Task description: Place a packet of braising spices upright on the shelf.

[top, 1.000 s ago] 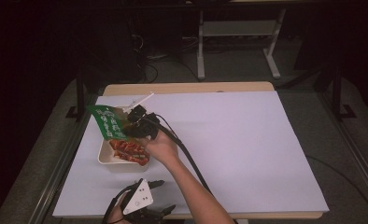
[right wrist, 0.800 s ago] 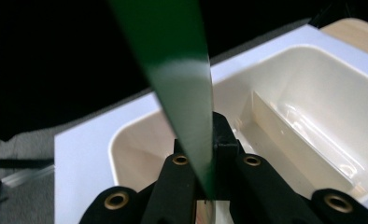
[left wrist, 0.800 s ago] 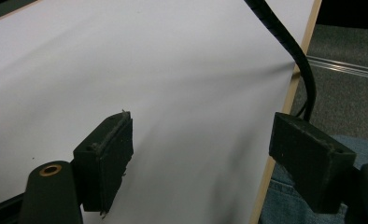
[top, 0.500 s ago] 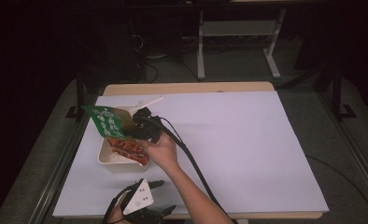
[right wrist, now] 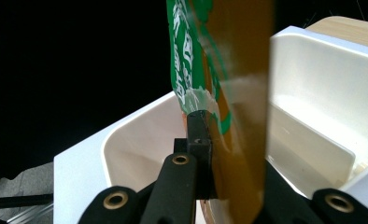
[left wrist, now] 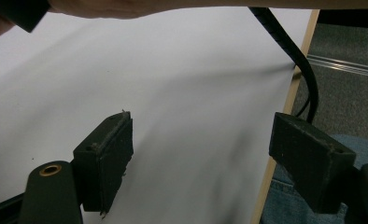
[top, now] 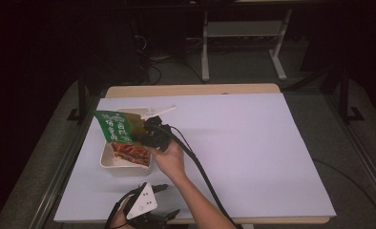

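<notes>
- Over the left half of the table [top: 253,143], the right gripper [top: 150,136] is clenched on a green printed pouch [top: 115,128], held above the white tray [top: 110,162]; reddish-brown food [top: 128,151] lies in the tray under the pouch.
- Right gripper view: the jaws pinch the pouch [right wrist: 210,79] near one edge, with the film standing edge-on between them and the tray wall [right wrist: 140,135] behind.
- Left gripper [top: 145,210] rests at the near table edge, well apart from the tray; left gripper view has its jaws spread wide over bare white sheet, grasping nothing.
- Judgement: step in hand is emptying or clearing the pouch over the tray. Do it well by keeping the pinch firm, keeping the pouch mouth inside the tray outline, and tipping slowly so contents do not land on the sheet.
- Materials: pouch is thin, glossy, flexible film, green outside, brownish inside, and will likely crumple or slip. Tray is rigid, smooth, rectangular with rounded corners. Table cover is matte white; wooden edge [top: 191,89] shows at the far side.
- A white utensil [top: 160,111] lies just beyond the tray; its type is unclear.
</notes>
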Tool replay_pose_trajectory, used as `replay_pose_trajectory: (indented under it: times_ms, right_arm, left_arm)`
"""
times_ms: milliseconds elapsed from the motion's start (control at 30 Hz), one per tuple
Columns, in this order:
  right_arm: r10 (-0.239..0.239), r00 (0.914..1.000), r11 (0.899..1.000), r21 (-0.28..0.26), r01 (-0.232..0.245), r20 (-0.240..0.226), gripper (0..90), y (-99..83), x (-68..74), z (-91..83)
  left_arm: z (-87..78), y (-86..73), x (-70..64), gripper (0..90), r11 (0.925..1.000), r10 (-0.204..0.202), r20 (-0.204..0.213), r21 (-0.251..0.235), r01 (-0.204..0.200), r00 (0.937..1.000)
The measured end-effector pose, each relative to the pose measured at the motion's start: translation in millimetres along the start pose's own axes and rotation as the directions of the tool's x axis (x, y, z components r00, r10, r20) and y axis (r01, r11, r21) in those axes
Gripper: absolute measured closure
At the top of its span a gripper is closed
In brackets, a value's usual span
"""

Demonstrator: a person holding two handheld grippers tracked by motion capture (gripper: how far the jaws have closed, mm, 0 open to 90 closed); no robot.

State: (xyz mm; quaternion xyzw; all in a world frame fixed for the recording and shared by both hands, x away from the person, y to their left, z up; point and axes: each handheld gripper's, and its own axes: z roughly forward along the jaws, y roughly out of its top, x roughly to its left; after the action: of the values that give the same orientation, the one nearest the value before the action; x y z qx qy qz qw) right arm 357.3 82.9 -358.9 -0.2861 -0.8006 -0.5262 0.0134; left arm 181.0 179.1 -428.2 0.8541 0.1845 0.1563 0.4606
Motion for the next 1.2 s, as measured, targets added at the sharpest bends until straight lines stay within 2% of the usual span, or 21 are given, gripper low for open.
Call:
replay_pose_trajectory:
  times_ms: [267,367,400,433,500,533,700,933,1200]
  right_arm:
    - [-0.034,0.9994,0.999,0.015,0.034,-0.001,88.8,-4.8,-2.1,-2.8]
    - [-0.035,0.9993,0.999,0.025,0.035,0.008,73.1,-3.9,-4.7,-3.8]
    - [-0.035,0.9993,0.999,0.025,0.035,0.008,73.1,-3.9,-4.7,-3.8]
    - [-0.031,0.9995,0.999,0.043,0.030,0.005,67.7,-3.8,-6.5,-6.0]
    - [-0.039,0.9992,0.998,0.043,0.039,0.005,66.1,-3.8,-7.1,-7.6]
    - [-0.045,0.9990,0.998,0.043,0.045,0.000,62.5,-3.4,-7.4,-10.8]
    - [-0.070,0.9975,0.995,0.068,0.069,0.012,56.4,-3.2,-7.6,-20.1]
    - [-0.071,0.9974,0.994,0.090,0.069,0.014,50.0,-6.9,-12.8,-35.3]
    - [-0.076,0.9970,0.993,0.090,0.075,0.015,46.2,-10.4,-16.6,-52.8]
  left_arm:
    - [1.9,-0.6,0.2,21.1,1.0000,0.002,0.001,0.004,-0.002,1.0000]
    - [1.9,-0.9,0.7,21.0,1.0000,0.002,-0.001,0.009,-0.002,1.0000]
    - [1.9,-0.9,0.7,21.0,1.0000,0.002,-0.001,0.009,-0.002,1.0000]
    - [1.8,-1.0,1.0,20.9,1.0000,0.002,-0.001,0.009,-0.002,1.0000]
    - [1.9,-1.1,1.5,20.9,0.9999,0.000,-0.003,0.011,0.000,1.0000]
    - [1.9,-1.2,1.6,20.8,0.9999,-0.006,-0.003,0.014,0.006,1.0000]
    - [2.4,-1.7,2.8,20.8,0.9997,-0.016,-0.004,0.016,0.016,0.9999]
    - [2.4,-2.0,5.7,20.5,0.9998,-0.013,-0.012,0.017,0.013,0.9998]
    - [2.9,-2.9,6.5,20.5,0.9995,-0.021,-0.012,0.021,0.021,0.9997]
